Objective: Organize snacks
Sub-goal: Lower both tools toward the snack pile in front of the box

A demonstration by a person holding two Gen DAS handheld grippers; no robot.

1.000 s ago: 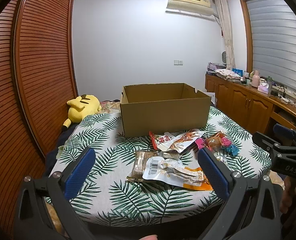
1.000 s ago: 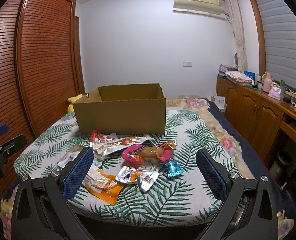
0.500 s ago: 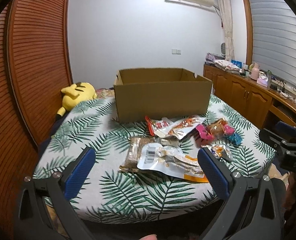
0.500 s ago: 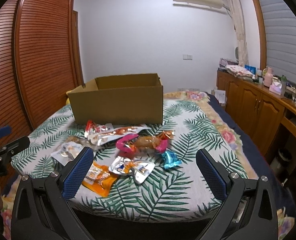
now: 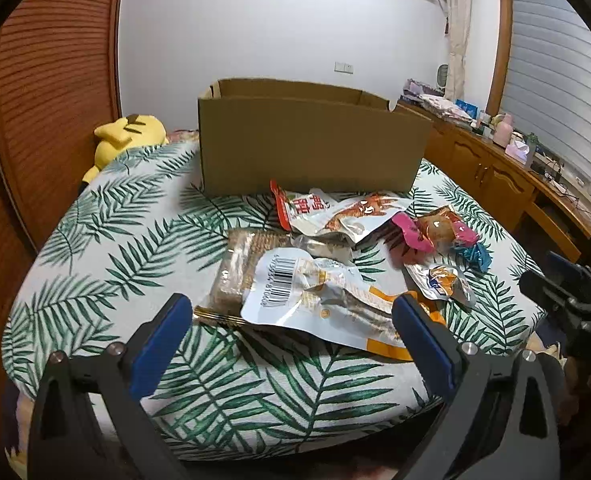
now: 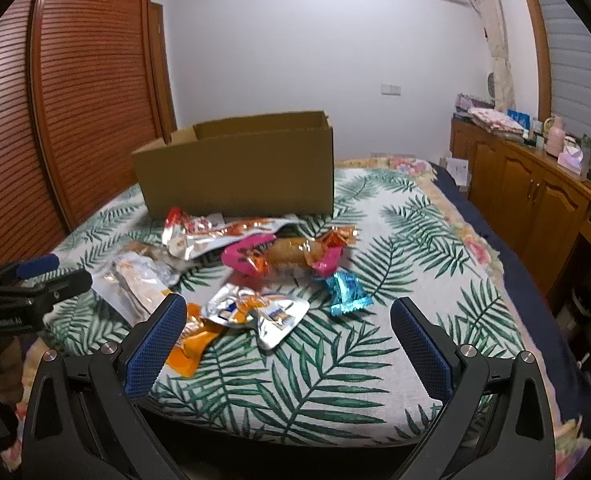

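An open cardboard box [image 5: 311,146] [image 6: 239,168] stands on the leaf-print bed. Several snack packets lie in front of it: a white barcode pouch [image 5: 315,300], a brown biscuit pack [image 5: 239,268], a red-and-white pouch [image 5: 315,210], a pink-wrapped bun [image 5: 435,232] [image 6: 287,256], a blue candy [image 6: 347,290] and a silver pouch [image 6: 255,312]. My left gripper [image 5: 295,344] is open and empty just short of the barcode pouch. My right gripper [image 6: 287,344] is open and empty just short of the silver pouch.
A yellow plush toy [image 5: 125,136] lies at the bed's far left by the slatted wooden wardrobe [image 6: 87,92]. A wooden sideboard [image 6: 535,188] with clutter runs along the right wall. The bed's front edge [image 5: 275,440] is just below the grippers.
Both grippers have moved forward and lower toward the snack pile; the packets now look larger and nearer the fingertips. Both stay open. Nothing on the bed has moved.
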